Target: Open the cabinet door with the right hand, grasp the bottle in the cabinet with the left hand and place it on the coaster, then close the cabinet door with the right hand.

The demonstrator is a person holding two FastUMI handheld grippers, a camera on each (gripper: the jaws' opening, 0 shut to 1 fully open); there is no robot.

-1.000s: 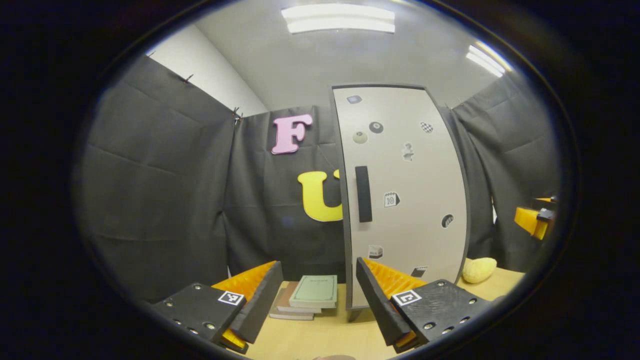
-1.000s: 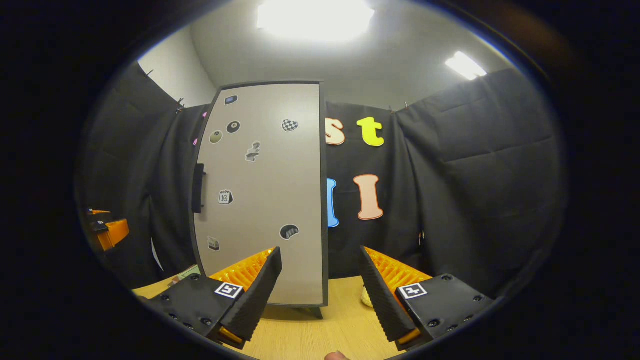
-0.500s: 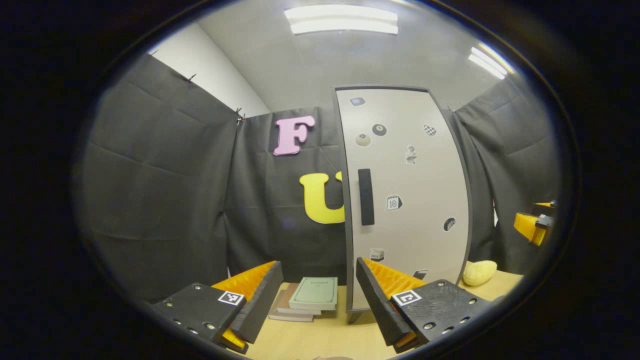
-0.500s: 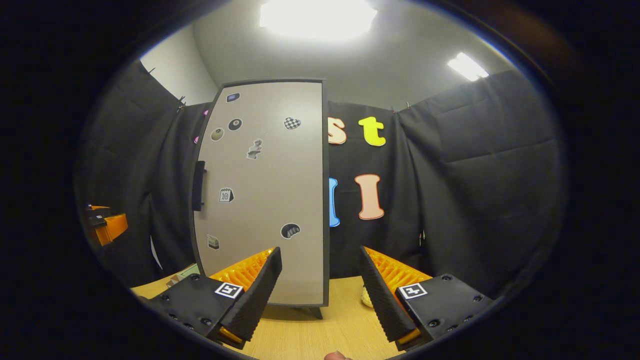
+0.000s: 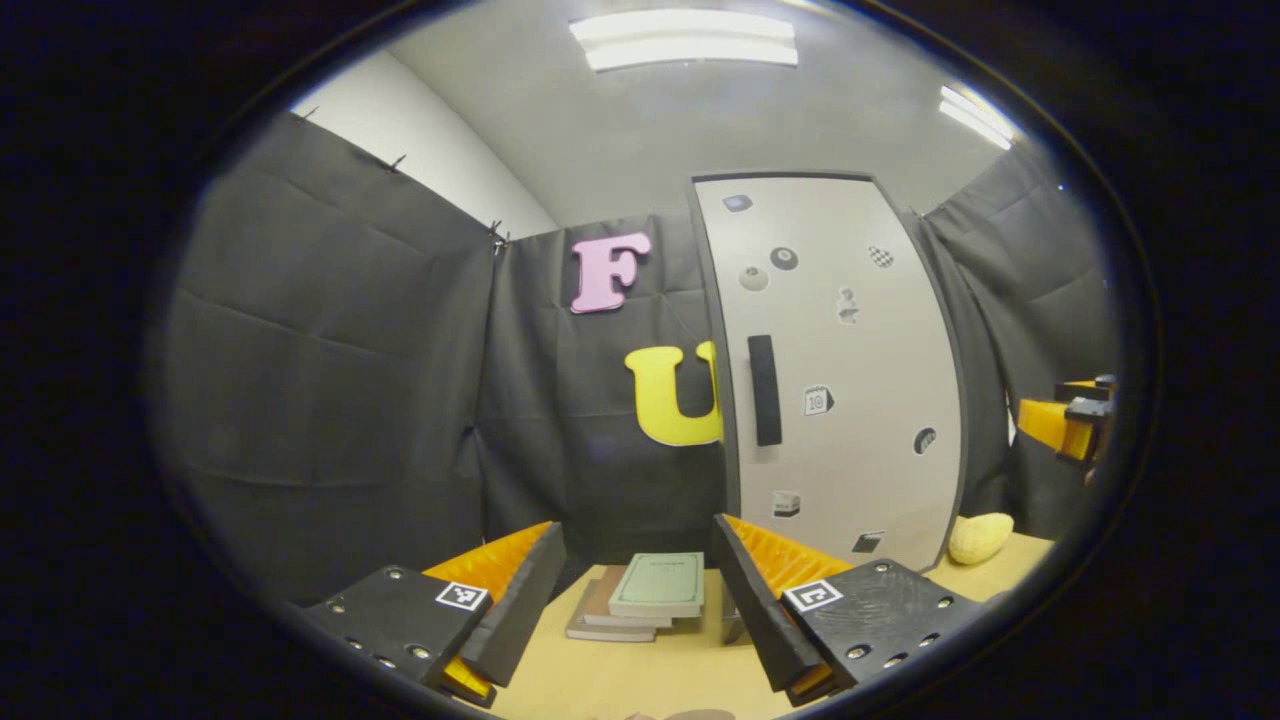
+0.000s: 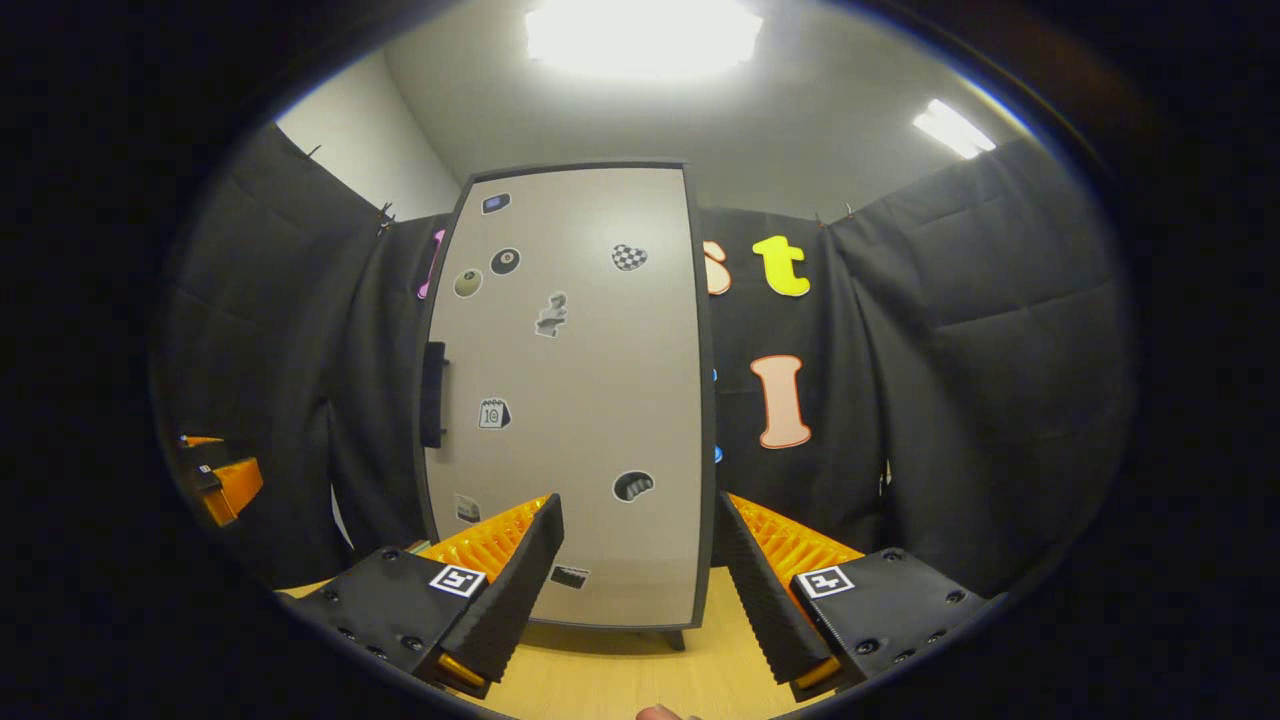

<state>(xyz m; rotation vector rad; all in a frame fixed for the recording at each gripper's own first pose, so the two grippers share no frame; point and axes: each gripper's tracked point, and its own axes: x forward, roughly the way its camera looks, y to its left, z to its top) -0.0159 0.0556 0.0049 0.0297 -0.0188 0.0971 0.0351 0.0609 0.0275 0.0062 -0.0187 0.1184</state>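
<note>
Ahead of both tools stands the cabinet (image 6: pixel 570 390), its door (image 5: pixel 830 370) flush in the dark frame, so the bottle, if inside, is hidden; the coaster I cannot find.

The left gripper (image 5: pixel 635 590) has its jaws spread wide with nothing between them, over bare tabletop (image 5: pixel 640 680). Straight ahead of it, between the fingers, lies a small stack of books (image 5: pixel 645 598). The door's dark vertical handle (image 5: pixel 765 390) sits on the door's left edge, up and to the right of this tool. Beyond its right finger, past the cabinet's far bottom corner, a pale yellow lumpy object (image 5: pixel 980 537) rests on the table. The other tool shows far right, well apart.

The right gripper (image 6: pixel 640 580) is likewise wide open and empty. The door fills the space ahead, its right edge roughly above the gap between the fingers; the handle (image 6: pixel 433 393) is up and to the left of the left finger. Open table lies below the door's bottom edge, and the cabinet's foot (image 6: pixel 675 640) shows there. The left tool appears at far left.

Compared with a second ago, the cabinet looms larger and further right in the right gripper view; in the left gripper view it has slid rightward, as have the books. Both tools' jaws are as wide as before.
</note>
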